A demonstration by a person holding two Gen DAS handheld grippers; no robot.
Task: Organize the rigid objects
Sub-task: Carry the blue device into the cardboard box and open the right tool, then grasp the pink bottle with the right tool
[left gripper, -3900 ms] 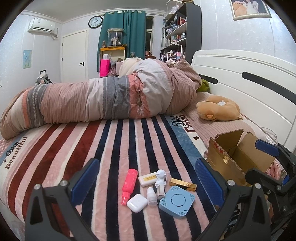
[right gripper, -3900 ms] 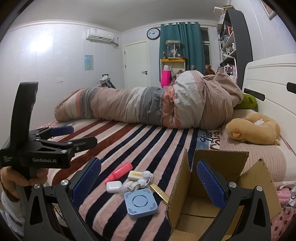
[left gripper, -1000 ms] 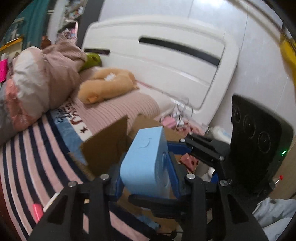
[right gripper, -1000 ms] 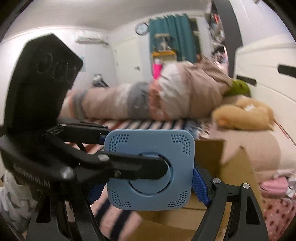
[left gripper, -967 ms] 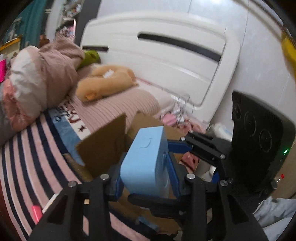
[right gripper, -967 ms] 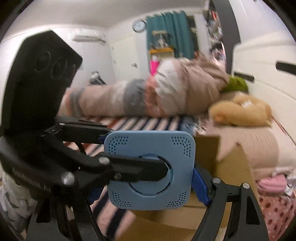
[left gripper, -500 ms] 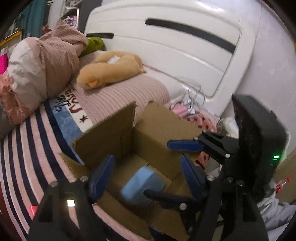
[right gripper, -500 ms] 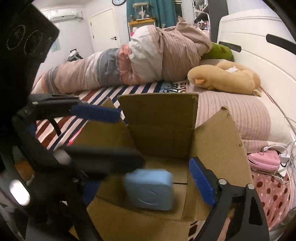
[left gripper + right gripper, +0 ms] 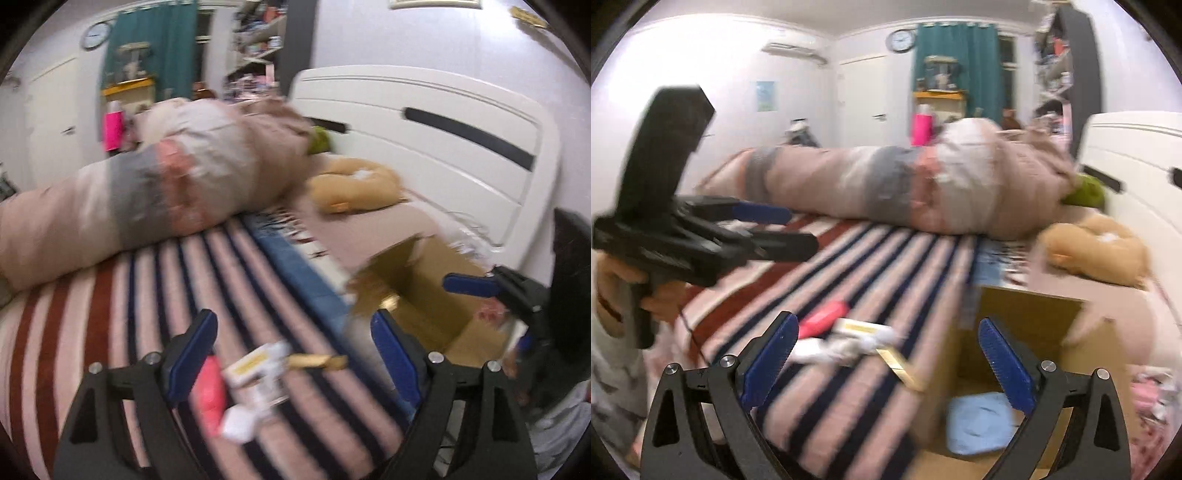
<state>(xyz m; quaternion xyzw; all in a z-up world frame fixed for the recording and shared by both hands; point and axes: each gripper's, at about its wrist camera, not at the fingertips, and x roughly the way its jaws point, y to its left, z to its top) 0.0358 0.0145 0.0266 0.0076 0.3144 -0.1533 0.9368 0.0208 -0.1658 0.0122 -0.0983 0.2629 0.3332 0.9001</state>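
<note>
The light blue square device (image 9: 979, 424) lies flat on the floor of the open cardboard box (image 9: 1030, 306) at the bed's right side. The box also shows in the left wrist view (image 9: 436, 280). My left gripper (image 9: 295, 350) is open and empty above a cluster of small items: a pink bottle (image 9: 212, 391), a white and yellow box (image 9: 255, 363), a gold bar (image 9: 317, 360) and a white case (image 9: 236, 424). My right gripper (image 9: 886, 354) is open and empty, straddling the box's left wall. The same cluster shows in the right wrist view, with the pink bottle (image 9: 823, 314) leftmost.
A rolled striped quilt (image 9: 147, 192) lies across the bed behind the items. A tan plush toy (image 9: 354, 188) rests near the white headboard (image 9: 443, 140). The left gripper's body (image 9: 683, 229) shows at the left of the right wrist view. Both views are motion-blurred.
The blue device was held between both grippers, then dropped into the box. Both grippers have since swung left from the box toward the cluster of small items on the bed.
</note>
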